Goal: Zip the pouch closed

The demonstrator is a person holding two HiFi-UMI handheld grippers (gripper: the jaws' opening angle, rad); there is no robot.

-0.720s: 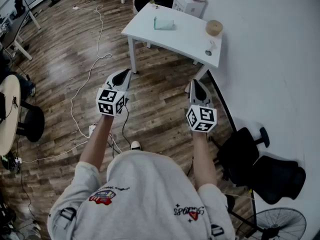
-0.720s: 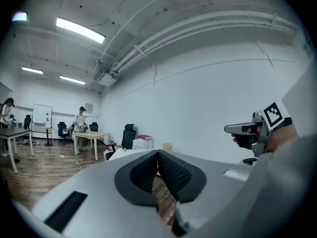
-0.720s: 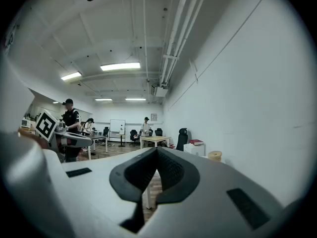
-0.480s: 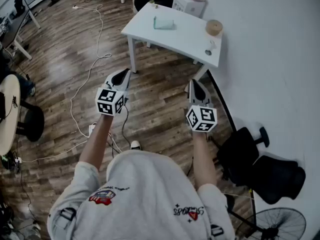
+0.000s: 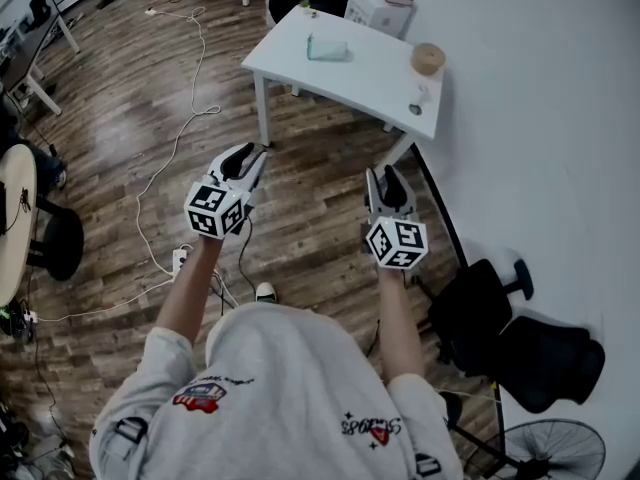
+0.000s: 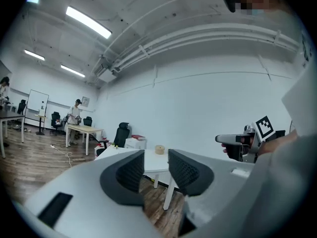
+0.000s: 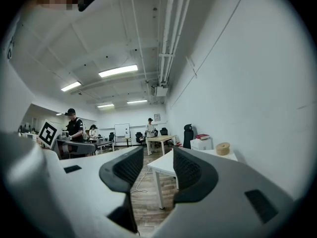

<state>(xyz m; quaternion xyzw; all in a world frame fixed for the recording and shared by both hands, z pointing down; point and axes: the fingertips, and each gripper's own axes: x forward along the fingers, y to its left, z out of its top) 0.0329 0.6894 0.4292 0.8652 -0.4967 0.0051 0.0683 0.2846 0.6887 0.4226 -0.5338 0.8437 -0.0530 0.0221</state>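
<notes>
both grippers are held level over the wood floor in the middle of the head view, well apart from the white table [image 5: 370,76] at the upper centre. left gripper [image 5: 252,153]: jaws stand apart, nothing between the pads, only the far table seen through the gap in the left gripper view. right gripper [image 5: 383,175]: jaws likewise apart and empty, the gap slightly wider. the pouch [image 5: 328,46] is noted as a small pale teal item lying flat on the far left part of the tabletop; whether its zip is open cannot be told at this size. no contact with it is made yet, so the task is judged not started. risks noted: a white cable [image 5: 196,111] trails across the floor at the left of the frame and could be caught underfoot on the approach. the pouch looks light and soft, so it is likely to slide on the smooth top if the slider is pulled without the other end being pinned. the zip tab is expected to be small and could slip from the pads. a tape roll [image 5: 427,57] near the table's right edge could be knocked.
</notes>
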